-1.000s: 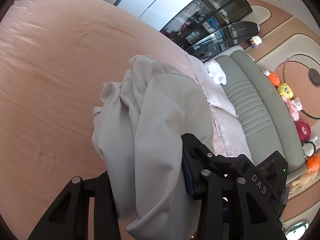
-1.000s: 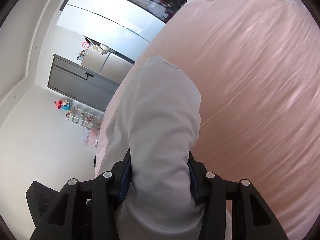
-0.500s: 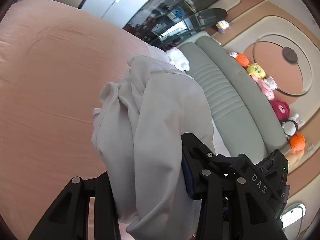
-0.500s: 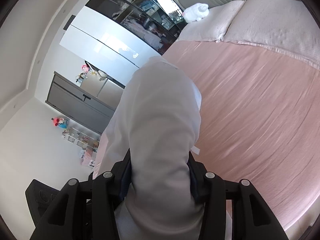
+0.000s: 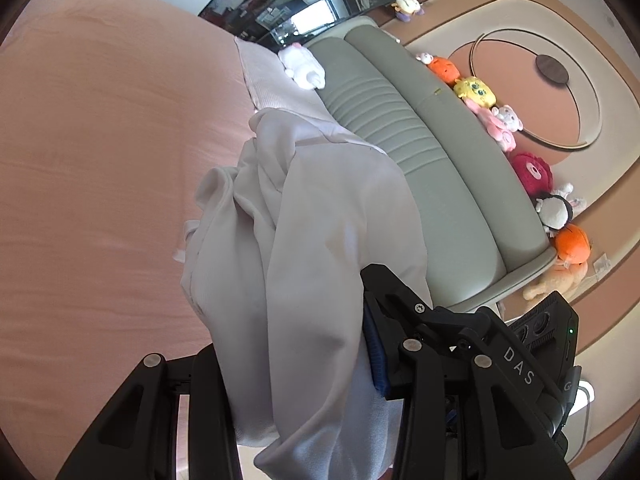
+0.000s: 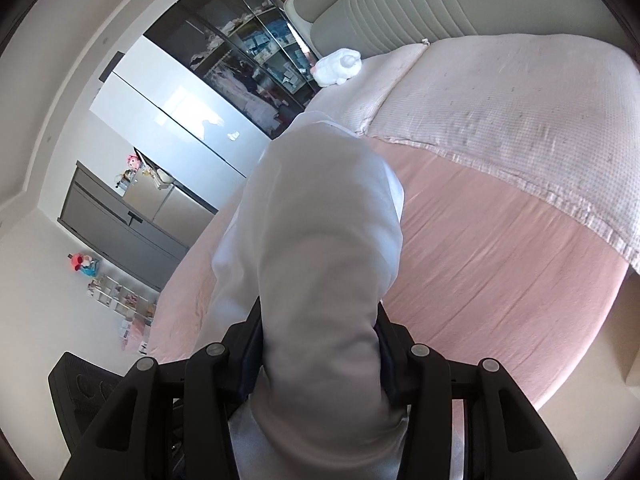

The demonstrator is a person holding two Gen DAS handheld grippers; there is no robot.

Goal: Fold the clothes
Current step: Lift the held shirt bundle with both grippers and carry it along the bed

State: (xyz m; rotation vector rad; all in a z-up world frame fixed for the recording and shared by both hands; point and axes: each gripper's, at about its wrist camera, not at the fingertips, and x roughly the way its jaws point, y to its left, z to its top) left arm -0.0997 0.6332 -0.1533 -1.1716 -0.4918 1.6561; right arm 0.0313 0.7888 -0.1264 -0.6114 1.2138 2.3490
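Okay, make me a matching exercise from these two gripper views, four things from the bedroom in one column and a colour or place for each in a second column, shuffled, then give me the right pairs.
Things:
1. garment
2. bed sheet
3. headboard
4. yellow plush toy

Colour or place:
A. grey-green and padded, at the head of the bed
B. white, clamped in both the left gripper and the right gripper
C. on the ledge behind the headboard, in a row of toys
D. pink, spread over the mattress

Pairs: 1-B, 2-D, 3-A, 4-C
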